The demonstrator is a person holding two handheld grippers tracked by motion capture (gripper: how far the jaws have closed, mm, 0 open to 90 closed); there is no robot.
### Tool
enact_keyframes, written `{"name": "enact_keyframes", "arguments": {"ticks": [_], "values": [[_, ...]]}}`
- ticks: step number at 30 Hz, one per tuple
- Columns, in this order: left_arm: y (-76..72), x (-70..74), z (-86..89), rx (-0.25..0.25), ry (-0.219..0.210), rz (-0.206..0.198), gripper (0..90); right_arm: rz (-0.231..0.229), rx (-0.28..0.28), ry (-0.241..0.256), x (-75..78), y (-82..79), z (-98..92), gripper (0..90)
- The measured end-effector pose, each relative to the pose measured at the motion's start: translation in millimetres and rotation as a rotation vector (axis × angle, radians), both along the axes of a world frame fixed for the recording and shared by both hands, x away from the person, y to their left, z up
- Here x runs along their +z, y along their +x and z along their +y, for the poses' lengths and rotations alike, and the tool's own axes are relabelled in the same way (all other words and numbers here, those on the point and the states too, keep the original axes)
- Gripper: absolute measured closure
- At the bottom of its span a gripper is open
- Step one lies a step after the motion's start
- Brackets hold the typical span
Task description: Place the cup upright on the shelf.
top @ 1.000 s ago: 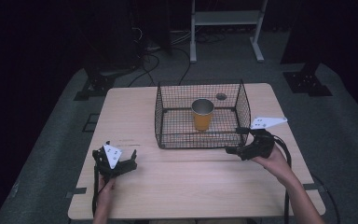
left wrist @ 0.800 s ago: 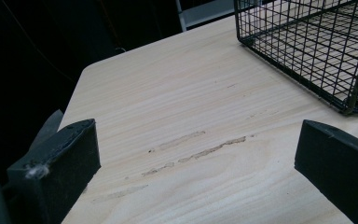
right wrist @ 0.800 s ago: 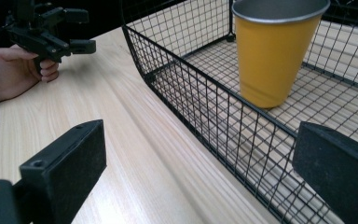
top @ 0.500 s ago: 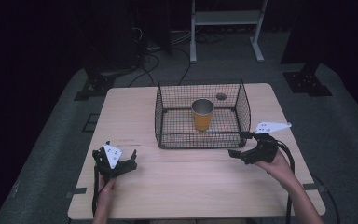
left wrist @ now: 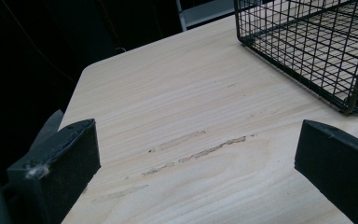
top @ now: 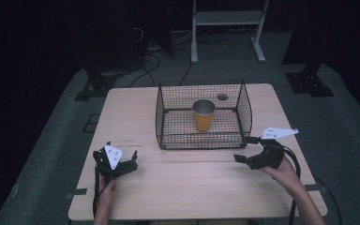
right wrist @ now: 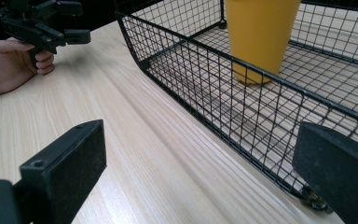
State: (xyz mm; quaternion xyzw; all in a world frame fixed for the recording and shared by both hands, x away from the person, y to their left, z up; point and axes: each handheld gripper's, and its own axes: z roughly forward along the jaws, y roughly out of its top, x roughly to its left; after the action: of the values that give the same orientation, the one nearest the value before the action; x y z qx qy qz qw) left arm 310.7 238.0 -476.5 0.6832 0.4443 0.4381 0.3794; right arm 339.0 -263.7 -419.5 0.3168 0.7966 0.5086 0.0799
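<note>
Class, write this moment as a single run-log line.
left gripper: open, empty | right gripper: open, empty, beside wire basket | orange cup: upright in basket

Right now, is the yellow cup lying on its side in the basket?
No, the yellow cup stands upright with its open mouth up, inside the wire basket on the table.

A pale, light-wood bench point(top: 187, 187) shows fine lengthwise grain with a few darker scuff streaks point(left wrist: 196, 149). The black wire basket point(top: 201, 140) makes a square grid pattern. Inside it the orange-yellow tapered cup point(top: 203, 115) has a silvery grey rim. Both grippers, left gripper point(top: 127, 162) and right gripper point(top: 245, 149), are black, each carrying a light grey three-cornered plate dotted with dark spots.
</note>
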Motion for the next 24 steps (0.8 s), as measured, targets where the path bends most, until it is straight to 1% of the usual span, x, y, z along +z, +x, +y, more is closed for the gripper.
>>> {"name": "enact_keyframes", "arguments": {"ticks": [5,13,19,22,24], "values": [[0.1,0.0,0.0,0.0,0.0,0.0,0.0,0.004,-0.008,0.006,-4.9,-3.4,-3.9,2.3],[0.1,0.1,0.2,0.0,0.0,0.001,0.0,0.014,-0.015,0.002,-12.5,-9.4,-7.3,2.3],[0.1,0.1,0.2,0.0,0.0,0.001,0.0,0.011,-0.024,0.002,-16.1,-13.6,-10.3,2.3],[0.1,0.0,0.1,0.0,0.0,0.001,0.0,0.01,-0.031,0.01,-18.0,-15.7,-12.5,2.3],[0.0,0.1,0.2,0.0,0.0,0.001,0.0,0.017,-0.036,0.011,-19.4,-16.8,-14.0,2.3]]}}
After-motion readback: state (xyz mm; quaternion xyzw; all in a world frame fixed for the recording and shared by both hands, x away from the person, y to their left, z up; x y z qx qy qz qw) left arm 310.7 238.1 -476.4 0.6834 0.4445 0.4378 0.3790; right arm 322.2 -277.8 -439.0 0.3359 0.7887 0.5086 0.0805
